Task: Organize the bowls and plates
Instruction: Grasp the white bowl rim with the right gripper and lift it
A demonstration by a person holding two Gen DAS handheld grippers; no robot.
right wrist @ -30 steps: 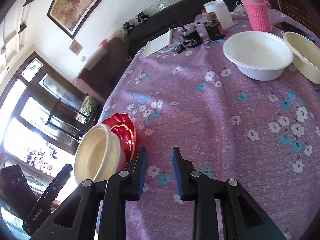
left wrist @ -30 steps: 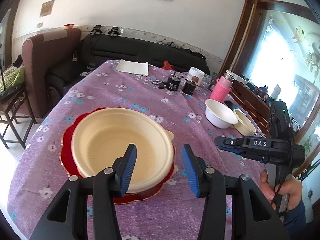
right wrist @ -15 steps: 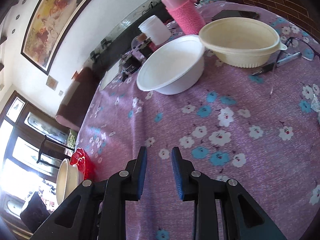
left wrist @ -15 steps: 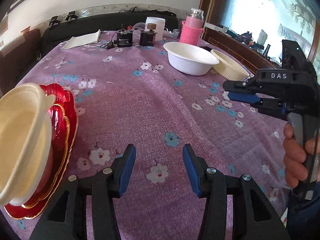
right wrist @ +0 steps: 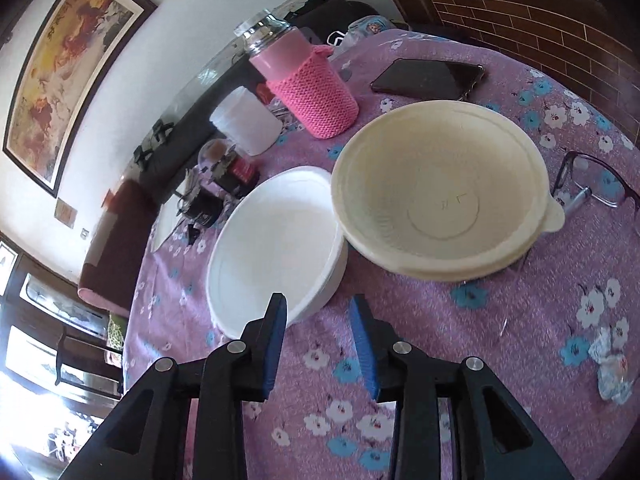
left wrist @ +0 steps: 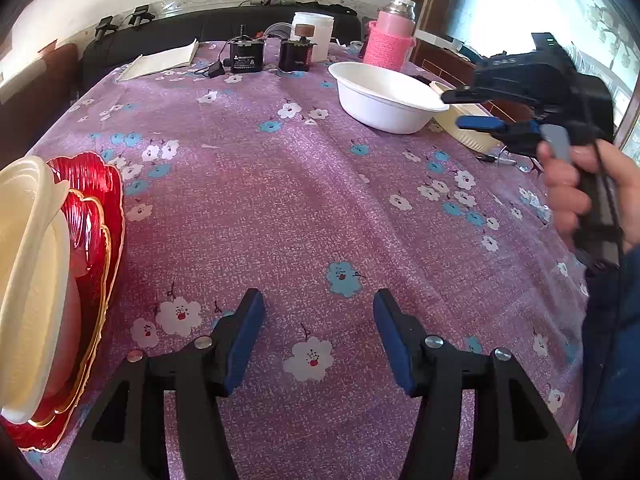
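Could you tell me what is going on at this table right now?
A person is sorting dishes with two hand-held grippers. The right gripper points at the white bowl, which sits beside a cream bowl; its jaws are opening, with nothing between them. The left gripper is over bare tablecloth, jaws also opening and empty. Another cream bowl already sits on the red plates at the left.

You see a purple tablecloth patterned with white and blue flowers. At nine o'clock sit red, gold-edged plates under a cream bowl. At one o'clock, a white bowl sits before a bottle in a pink knitted sleeve.
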